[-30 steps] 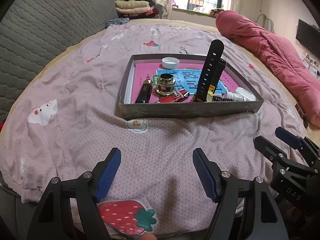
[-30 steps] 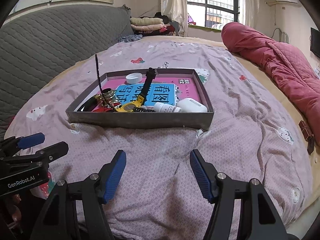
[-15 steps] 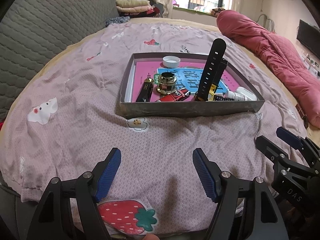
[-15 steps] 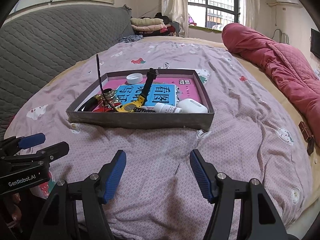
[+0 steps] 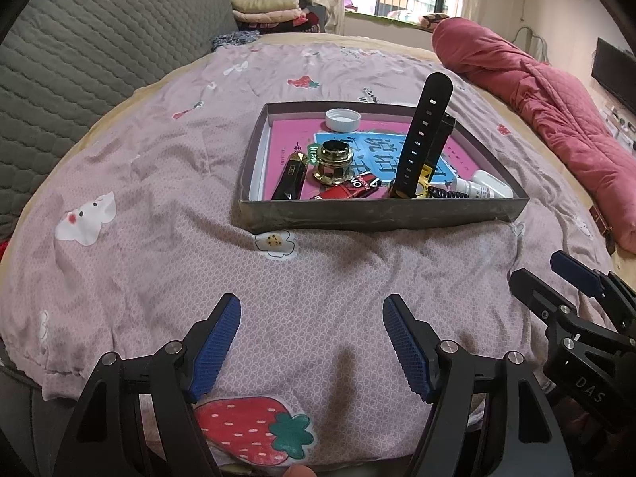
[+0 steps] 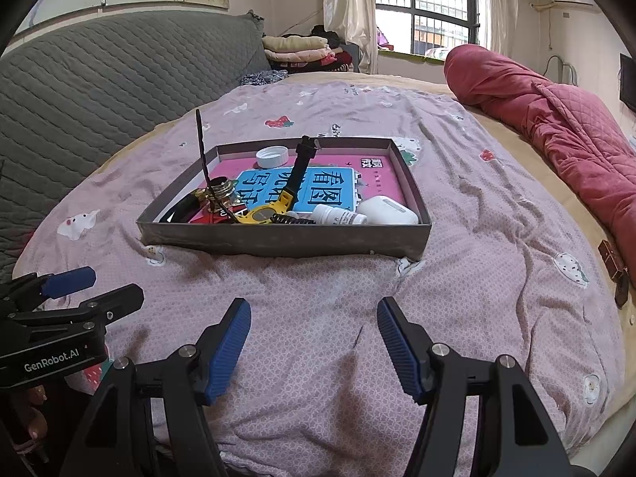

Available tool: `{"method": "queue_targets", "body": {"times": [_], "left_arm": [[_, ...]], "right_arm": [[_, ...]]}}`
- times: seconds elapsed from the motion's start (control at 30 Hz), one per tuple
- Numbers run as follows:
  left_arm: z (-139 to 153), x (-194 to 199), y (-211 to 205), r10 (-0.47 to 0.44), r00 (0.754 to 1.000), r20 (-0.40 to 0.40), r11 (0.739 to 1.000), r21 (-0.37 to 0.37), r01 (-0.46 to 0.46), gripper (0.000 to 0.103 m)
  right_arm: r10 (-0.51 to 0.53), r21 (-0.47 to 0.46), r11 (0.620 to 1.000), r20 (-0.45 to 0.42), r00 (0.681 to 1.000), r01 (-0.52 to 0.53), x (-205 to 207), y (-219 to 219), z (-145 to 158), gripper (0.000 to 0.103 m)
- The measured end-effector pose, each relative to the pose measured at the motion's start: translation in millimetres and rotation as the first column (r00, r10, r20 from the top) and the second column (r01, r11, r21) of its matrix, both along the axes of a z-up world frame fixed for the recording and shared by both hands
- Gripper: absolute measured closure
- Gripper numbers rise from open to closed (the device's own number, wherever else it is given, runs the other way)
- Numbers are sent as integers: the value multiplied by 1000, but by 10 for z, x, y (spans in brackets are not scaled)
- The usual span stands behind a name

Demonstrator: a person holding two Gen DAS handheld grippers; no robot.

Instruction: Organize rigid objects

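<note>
Pink patterned bedding [image 5: 167,238] covers a wide bed, and on it sits a shallow grey tray [image 5: 381,214] well ahead of both grippers. Inside the tray a pink and blue book [image 6: 338,187] lies flat on the bottom, with the small things on top of it, mostly crowded toward the near wall. A white bottle cap [image 5: 342,119] rests near the far wall. A yellow watch [image 6: 266,212] lies near the front with its black strap [image 5: 423,135] standing up steeply. Just left of it is a squat gold-coloured jar [image 5: 333,161], and beside that a black lighter [image 5: 292,179] with a gold end. A red pack [image 5: 349,190] lies against the near wall, between the lighter and the watch. A black spring-like piece [image 6: 294,220] lies next to the watch, then a small white bottle [image 6: 338,216] on its side, then a white earbud case [image 6: 387,210] toward the right corner. The left gripper [image 5: 312,344] hangs over the bedding short of the tray, its jaws spread wide with nothing between them. The right gripper [image 6: 314,342] is beside it, likewise spread and empty, clear of the tray. A red quilt [image 6: 556,119] is bundled along the right side of the bed, a grey quilted headboard [image 6: 99,79] stands on the left, and folded clothes [image 6: 302,49] are stacked near the window [image 6: 425,4].
</note>
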State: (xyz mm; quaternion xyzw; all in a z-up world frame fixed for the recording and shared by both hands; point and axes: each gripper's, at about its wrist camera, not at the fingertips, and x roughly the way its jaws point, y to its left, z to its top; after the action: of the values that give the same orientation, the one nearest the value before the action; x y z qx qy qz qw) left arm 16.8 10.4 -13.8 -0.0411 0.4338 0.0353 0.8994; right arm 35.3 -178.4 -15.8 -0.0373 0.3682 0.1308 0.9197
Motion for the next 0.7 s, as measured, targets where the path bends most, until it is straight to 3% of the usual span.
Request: {"method": "queue_targets", "body": {"times": [0.7], "left_arm": [[-11,10,10,12,1000,-9,1000,1,-12,28]], "right_arm": [[2,-3,1000,-1,1000,-2,6,-4,16,37]]}}
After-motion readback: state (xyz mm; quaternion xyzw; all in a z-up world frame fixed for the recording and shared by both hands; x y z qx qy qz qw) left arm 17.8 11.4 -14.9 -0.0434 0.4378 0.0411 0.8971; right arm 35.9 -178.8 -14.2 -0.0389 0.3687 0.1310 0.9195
